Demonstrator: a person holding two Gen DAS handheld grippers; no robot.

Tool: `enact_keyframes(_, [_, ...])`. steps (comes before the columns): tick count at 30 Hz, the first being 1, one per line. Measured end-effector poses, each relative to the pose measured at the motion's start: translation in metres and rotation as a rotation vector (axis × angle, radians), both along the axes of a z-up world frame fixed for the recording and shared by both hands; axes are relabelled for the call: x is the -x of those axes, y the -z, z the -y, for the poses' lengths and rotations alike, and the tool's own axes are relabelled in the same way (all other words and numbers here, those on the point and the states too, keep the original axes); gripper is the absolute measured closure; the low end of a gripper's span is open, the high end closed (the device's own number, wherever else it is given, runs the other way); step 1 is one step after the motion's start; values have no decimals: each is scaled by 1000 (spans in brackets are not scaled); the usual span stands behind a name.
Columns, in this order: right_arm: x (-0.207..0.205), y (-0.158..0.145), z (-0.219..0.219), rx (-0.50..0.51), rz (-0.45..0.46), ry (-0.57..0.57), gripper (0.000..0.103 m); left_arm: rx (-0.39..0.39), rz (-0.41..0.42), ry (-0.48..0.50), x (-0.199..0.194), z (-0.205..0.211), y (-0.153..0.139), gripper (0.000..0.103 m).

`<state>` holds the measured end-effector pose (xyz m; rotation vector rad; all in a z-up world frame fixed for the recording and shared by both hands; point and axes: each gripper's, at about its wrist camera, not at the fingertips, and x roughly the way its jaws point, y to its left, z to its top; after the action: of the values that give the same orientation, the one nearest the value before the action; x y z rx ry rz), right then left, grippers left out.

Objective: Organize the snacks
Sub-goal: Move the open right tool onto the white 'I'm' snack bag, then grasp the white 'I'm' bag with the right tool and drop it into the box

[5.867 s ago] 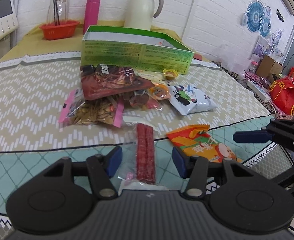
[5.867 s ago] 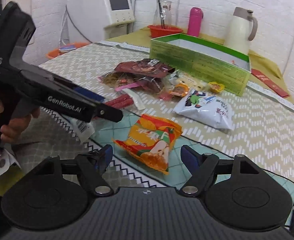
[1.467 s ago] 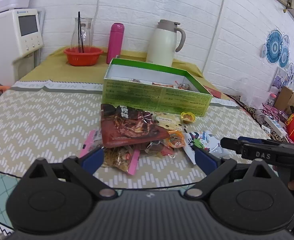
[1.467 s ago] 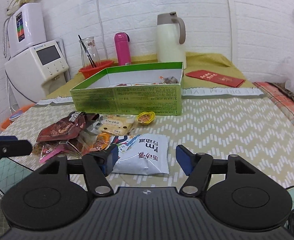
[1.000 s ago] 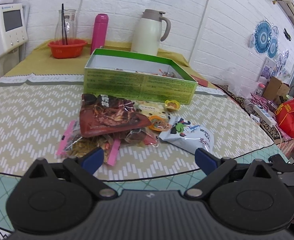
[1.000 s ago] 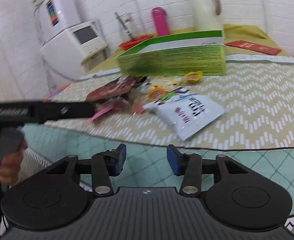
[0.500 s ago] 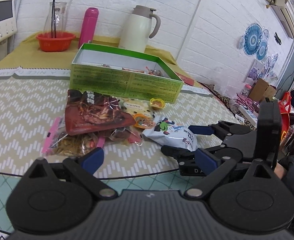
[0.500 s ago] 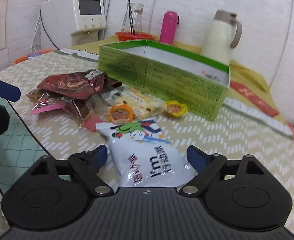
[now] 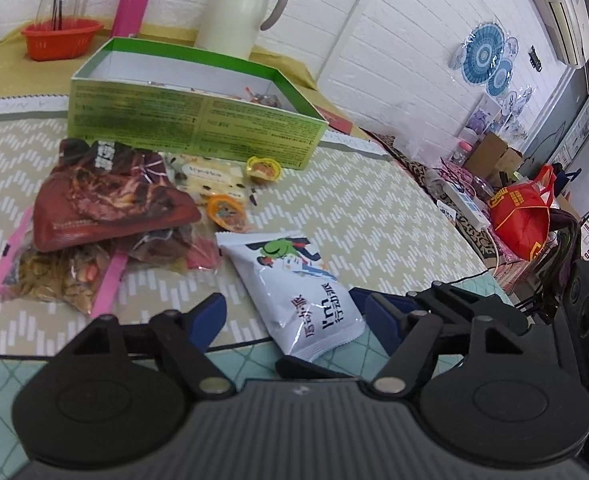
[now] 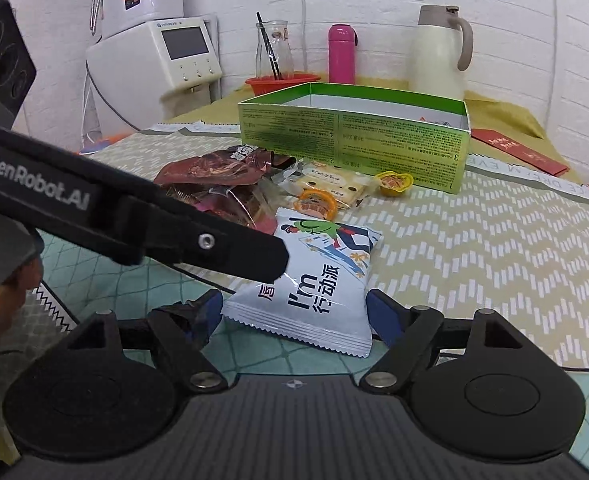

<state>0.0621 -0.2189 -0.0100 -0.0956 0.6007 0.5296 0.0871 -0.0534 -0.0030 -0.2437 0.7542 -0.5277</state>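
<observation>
The white snack packet (image 10: 318, 280) lies flat on the counter (image 10: 494, 248), at its near edge, partly over the line where the beige zigzag cloth meets the teal mat. Both grippers are at it. The right gripper (image 10: 294, 316) has its jaws spread wide, one blue pad on each side of the packet's near end; neither pad visibly presses on the packet. In the left wrist view the same packet (image 9: 298, 292) lies between the jaws of the left gripper (image 9: 294, 316), which are closing, with a clear gap on the left side of the packet; the right gripper's fingers (image 9: 378, 304) reach in from the right at the packet's near corner. Seen from the right wrist, one black finger of the left gripper (image 10: 222, 244) crosses the frame from the left and ends over the packet's left edge, and part of a hand (image 10: 2, 296) shows at the far left.

Behind the packet sits a heap of loose snacks: a dark red pouch (image 9: 110, 196), a pink-edged bag of seeds (image 9: 54, 276), a pale yellow packet (image 9: 210, 176) and two small jelly cups (image 9: 262, 168). Beyond them stands the open green box (image 9: 190, 120), with a few wrapped items visible in its far corner. A cream jug (image 9: 242, 8), a pink flask (image 9: 132, 0) and a red basket (image 9: 60, 38) stand further back against the wall
</observation>
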Motion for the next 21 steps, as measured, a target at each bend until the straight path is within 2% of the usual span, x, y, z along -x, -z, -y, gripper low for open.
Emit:
enact_keyframes(3, [2,-3,10,-59,-19,-16,0,-6,-19,8,-8,2,4,40])
enact_keyframes(4, [2,-4,13,-67,-24,-8,0,-6,-24,13,-10,3,5,46])
enact_keyframes(6, [3,-6,18,-78,-24,7,0,2,-34,28,-14,4,6,51])
enact_keyframes(10, [0,-8,31,-134,-39,8,0,7,-31,39,-12,3,7,51])
enact_keyframes(15, [-12,0,26,-105,-79,0,0,-9,-51,25,-17,6,13,51])
enact_keyframes(17, [-15,5,25,-134,-87,-6,7,-4,-52,26,-19,7,16,51])
enact_keyframes(18, [-15,6,24,-146,-81,2,10,-16,-44,32,-19,9,16,60])
enact_keyframes(19, [-15,6,23,-140,-78,13,22,-34,-28,33,-18,12,16,64])
enact_keyframes(21, [-12,2,21,-117,-68,35,32,-51,-12,26,-16,14,13,69])
